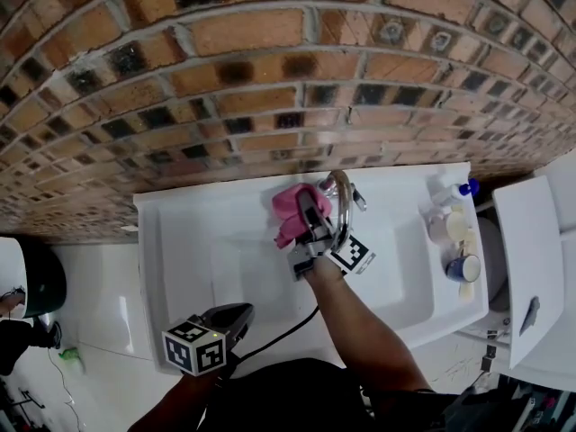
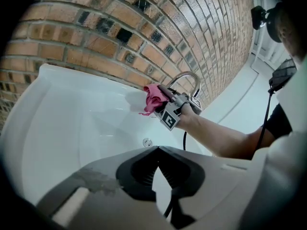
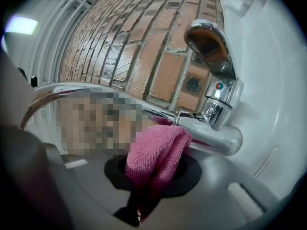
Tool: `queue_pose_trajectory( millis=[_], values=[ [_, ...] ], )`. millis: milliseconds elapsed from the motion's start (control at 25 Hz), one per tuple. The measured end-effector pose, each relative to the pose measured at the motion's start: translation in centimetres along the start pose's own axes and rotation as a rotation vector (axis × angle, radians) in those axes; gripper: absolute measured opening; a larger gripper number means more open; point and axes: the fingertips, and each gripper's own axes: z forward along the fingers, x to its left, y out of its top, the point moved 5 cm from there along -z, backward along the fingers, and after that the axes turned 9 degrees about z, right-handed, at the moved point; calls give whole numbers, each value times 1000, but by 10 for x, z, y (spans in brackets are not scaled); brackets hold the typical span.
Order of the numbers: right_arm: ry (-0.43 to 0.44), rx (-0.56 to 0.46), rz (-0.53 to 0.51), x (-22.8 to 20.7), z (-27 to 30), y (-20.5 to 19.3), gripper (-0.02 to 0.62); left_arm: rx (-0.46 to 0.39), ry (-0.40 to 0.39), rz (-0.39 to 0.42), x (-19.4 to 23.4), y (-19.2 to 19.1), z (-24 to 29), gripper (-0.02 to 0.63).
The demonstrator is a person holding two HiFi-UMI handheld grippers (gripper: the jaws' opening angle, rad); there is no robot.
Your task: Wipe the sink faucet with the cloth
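A chrome faucet [image 1: 339, 190] stands at the back rim of the white sink [image 1: 180, 241]. My right gripper [image 1: 309, 216] is shut on a pink cloth [image 1: 292, 209] and holds it against the faucet's left side. In the right gripper view the cloth [image 3: 159, 155] is bunched between the jaws and presses on the faucet's base [image 3: 218, 137], under the curved spout [image 3: 91, 91] and beside the lever handle [image 3: 209, 43]. My left gripper [image 1: 236, 314] is shut on nothing and hangs low at the sink's front edge. Its view shows the faucet [image 2: 186, 77], the cloth [image 2: 153, 98] and the right gripper [image 2: 165, 102] ahead.
A brick wall [image 1: 270, 79] rises right behind the sink. A white bottle with a blue cap [image 1: 453, 192] and a blue cup [image 1: 464, 267] stand on the sink's right ledge. A white fixture [image 1: 531, 268] is at the right, a black bin [image 1: 40, 282] on the floor at the left.
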Motion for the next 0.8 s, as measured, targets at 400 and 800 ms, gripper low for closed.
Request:
queue_pose_trajectory(
  millis=[400,800],
  values=[
    [-23,110,-188,23,-33,33,67,-32,17,-3,-21,-1,-5,5],
    [25,466,-479,60,-20,49,67,-110,71,-37,-61,5,8,4]
  ],
)
